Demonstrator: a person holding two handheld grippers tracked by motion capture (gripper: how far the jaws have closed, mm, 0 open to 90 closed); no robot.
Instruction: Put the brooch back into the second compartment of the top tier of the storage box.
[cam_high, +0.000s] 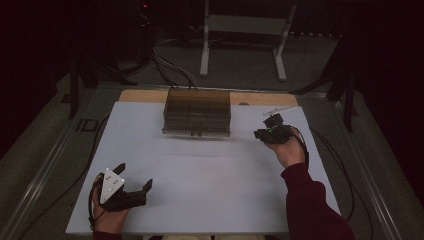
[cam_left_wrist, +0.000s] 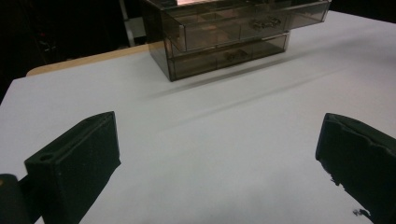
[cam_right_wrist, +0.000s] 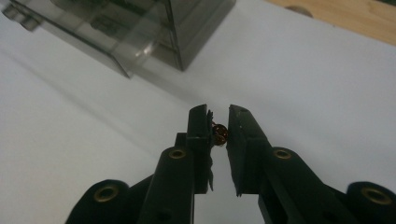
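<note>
The right tongs pinch a tiny brown and gold thing between their 2 black jaws. It is too small to tell what it is. These tongs are held up over the right side of the white worktop, near a smoky see-through box of drawers at the back. The left tongs are spread wide with nothing in them. They sit low by the front left edge, well apart from the box. A hand with a dark red sleeve holds the right tongs.
</note>
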